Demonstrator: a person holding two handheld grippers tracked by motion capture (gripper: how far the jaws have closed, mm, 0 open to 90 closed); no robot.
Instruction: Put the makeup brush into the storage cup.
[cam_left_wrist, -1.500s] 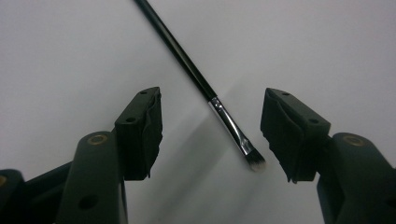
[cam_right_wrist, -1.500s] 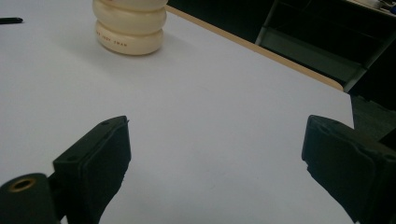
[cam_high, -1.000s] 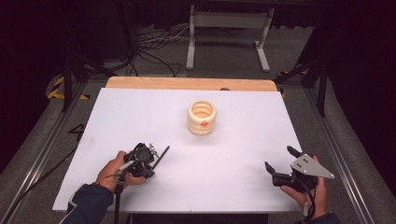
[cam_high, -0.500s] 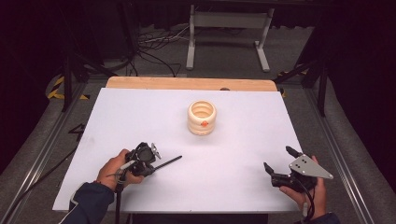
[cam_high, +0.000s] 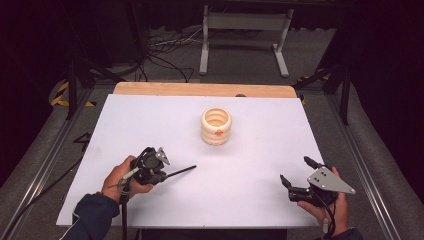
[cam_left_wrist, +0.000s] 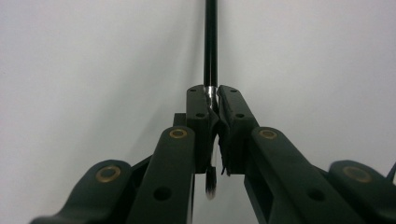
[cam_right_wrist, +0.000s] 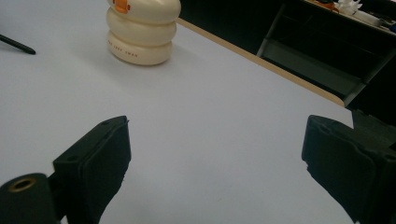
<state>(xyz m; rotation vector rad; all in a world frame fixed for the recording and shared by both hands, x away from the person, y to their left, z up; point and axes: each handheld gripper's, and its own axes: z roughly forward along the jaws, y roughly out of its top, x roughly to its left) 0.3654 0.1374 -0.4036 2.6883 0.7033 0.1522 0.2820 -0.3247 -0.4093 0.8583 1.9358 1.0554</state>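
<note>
Now my left tool (cam_high: 159, 174) is clamped on a thin black pen (cam_high: 181, 171): in the left gripper view the two jaws are closed on its shaft (cam_left_wrist: 210, 56), with a short silvery band at the grip line and the rear end hanging below the pads. Compared with a second ago, the pen has swung down. It pointed up and away from the desk then; it now lies nearly level, low over the white desk (cam_high: 260, 165), with its tip aimed right and slightly forward. I judge this to be the re-aiming step before a carry toward the cream ribbed holder (cam_high: 216, 126).

My right tool (cam_high: 296, 181) rests near the desk's front right corner with its jaws wide apart and nothing between them; it has barely shifted in that second.

The holder stands upright at the desk's centre rear, well apart from both tools, its mouth open upward. It is built as stacked rounded rings with a small orange tab (cam_high: 218, 132) on its front.

Writing: the right gripper view shows a short line of small dark print on the holder's lowest ring (cam_right_wrist: 122, 51). It is too small to read. No brand mark is legible elsewhere.
</note>
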